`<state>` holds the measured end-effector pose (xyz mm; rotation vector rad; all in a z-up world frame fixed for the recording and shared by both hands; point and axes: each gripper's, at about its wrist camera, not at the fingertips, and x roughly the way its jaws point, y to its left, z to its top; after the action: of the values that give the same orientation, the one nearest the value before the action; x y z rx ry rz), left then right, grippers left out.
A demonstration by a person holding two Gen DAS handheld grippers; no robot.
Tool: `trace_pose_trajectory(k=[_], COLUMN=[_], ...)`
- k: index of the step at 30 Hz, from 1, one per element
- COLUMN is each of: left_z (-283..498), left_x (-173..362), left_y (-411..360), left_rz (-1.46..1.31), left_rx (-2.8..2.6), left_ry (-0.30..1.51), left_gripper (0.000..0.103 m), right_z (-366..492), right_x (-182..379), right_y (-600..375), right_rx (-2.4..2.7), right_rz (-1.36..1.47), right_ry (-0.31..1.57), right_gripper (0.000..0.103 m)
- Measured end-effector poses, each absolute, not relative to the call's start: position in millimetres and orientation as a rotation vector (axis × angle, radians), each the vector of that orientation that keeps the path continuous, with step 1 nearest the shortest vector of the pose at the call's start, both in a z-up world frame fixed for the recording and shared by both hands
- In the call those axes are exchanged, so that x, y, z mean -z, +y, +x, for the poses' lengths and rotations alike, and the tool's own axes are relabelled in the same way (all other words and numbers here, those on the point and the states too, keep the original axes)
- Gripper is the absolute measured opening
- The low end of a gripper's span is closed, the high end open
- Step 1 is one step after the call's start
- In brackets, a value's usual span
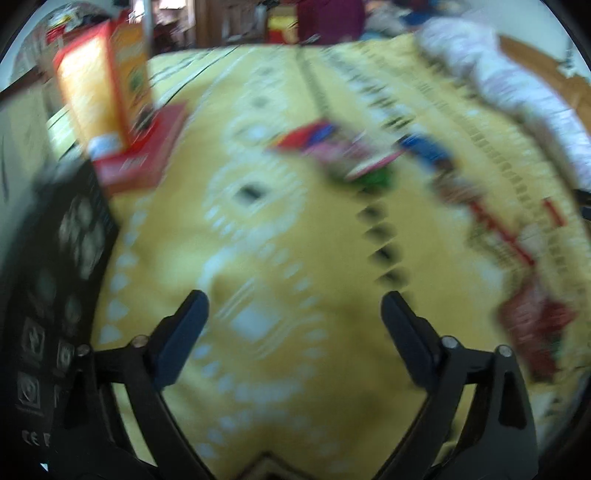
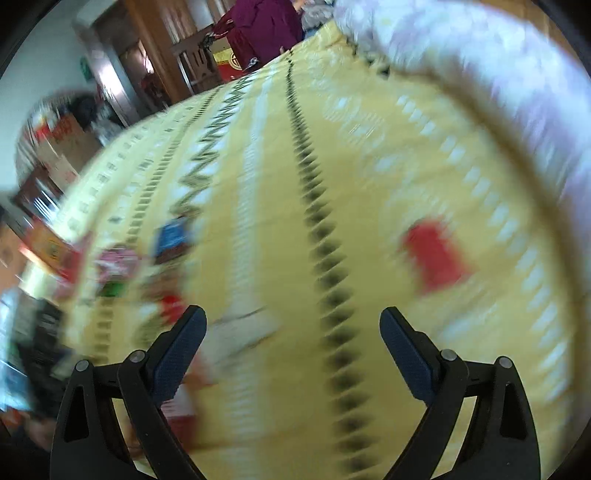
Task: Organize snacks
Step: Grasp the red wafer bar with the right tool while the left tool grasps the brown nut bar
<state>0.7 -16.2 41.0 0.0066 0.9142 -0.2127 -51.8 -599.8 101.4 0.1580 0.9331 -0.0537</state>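
Both views are blurred by motion. In the left wrist view my left gripper (image 1: 295,299) is open and empty above a yellow patterned bedspread (image 1: 258,236). Ahead lie several snack packets: a red and blue one (image 1: 308,136), a pink one (image 1: 354,157), a blue one (image 1: 426,149) and a dark red one (image 1: 532,328) at right. An orange and yellow box (image 1: 103,81) stands upright on a flat red box (image 1: 138,155) at far left. In the right wrist view my right gripper (image 2: 293,317) is open and empty. A red packet (image 2: 436,254) lies ahead right, a blue packet (image 2: 171,236) and other packets (image 2: 118,266) ahead left.
A black printed box (image 1: 55,295) stands at the left edge of the left wrist view. A pale floral quilt (image 1: 517,85) is heaped along the bed's right side, also in the right wrist view (image 2: 480,48). Wooden furniture (image 2: 159,55) and a maroon garment (image 2: 266,26) stand beyond the bed.
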Motion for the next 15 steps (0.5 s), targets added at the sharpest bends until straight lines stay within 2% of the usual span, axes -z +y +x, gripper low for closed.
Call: trace_pose_trajectory(k=[2, 5, 10, 15], left_z=[6, 29, 66, 88], left_x=[-54, -69, -66, -43], left_y=[-32, -74, -126, -164], left_rz=[0.014, 0.086, 0.157, 0.276], left_rx=[0.285, 0.442, 0.585, 0.675], left_ry=[0.889, 0.867, 0.866, 0.897], left_gripper=[0.094, 0.094, 0.092, 0.075], right_z=[-38, -17, -1, 7], right_x=[-102, -90, -61, -39], right_y=[-626, -662, -683, -684], right_rx=[0.099, 0.108, 0.049, 0.025], right_rz=[0.098, 0.062, 0.067, 0.067], right_ry=[0.963, 1.062, 1.167, 1.193], right_gripper=[0.096, 0.091, 0.083, 0.074])
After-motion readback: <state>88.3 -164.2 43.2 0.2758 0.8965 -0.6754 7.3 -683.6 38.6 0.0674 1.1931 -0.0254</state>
